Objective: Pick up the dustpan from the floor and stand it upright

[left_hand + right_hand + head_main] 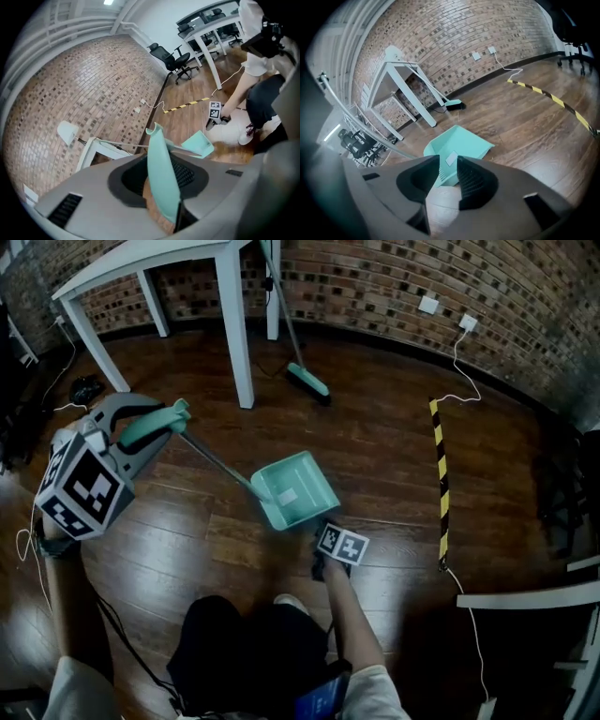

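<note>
My left hand-held gripper (155,425) clamps the dustpan handle (216,463), which slants down to the pan (298,488) just ahead of my right hand-held gripper (447,163), jaws apart, empty.

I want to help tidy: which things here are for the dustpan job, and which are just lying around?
For the job: dustpan; left gripper, shut on its handle; right gripper, open and empty.
Just lying about: broom; white table; striped floor tape; white cable.
</note>
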Available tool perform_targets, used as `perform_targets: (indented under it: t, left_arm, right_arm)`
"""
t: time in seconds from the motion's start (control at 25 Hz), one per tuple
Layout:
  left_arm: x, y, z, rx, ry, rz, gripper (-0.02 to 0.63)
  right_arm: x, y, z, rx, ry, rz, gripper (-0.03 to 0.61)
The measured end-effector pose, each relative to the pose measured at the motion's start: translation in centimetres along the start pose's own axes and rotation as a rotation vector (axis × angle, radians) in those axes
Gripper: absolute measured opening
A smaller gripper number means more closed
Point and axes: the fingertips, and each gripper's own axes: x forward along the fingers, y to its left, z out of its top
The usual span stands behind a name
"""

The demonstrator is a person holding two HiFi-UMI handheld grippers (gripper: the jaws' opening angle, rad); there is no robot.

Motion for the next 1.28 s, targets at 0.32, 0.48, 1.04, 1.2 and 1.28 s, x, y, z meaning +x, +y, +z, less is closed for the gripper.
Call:
perform_targets:
  t: [0.32, 0.48, 1.04, 1.2, 1.28]
  left_arm:
    - [1.4, 2.6, 4.3, 0.14, 0.025, 0.185, 0.153]
    - [1.5, 2.3, 4.7, 0.207, 0.047, 0.234, 0.153]
    - [-4.6, -0.2, 3.8, -0.104, -0.132, 0.312, 0.006]
    - [-6.5, 1.8, 4.7, -0.286, -0.2, 0.285, 0.005]
    - [-8.6, 3.1, 6.6, -0.319, -0.225, 0.274, 0.005]
  right_arm:
    - [-4.6, 2.0, 5.5, 0.031, -0.136, 0.08, 0.124]
    - [-5.5, 2.7, 6.5, -0.006, -0.166, 0.084, 0.124]
    - [-12.9, 8.0, 11.2, -0.304, -0.331, 0.035, 0.055]
    - [-20.0, 13.7, 15.8, -0.467, -0.428, 0.01, 0.006]
    - [-25.1, 17.3, 18.8, -0.529, -0.457, 0.017, -0.014]
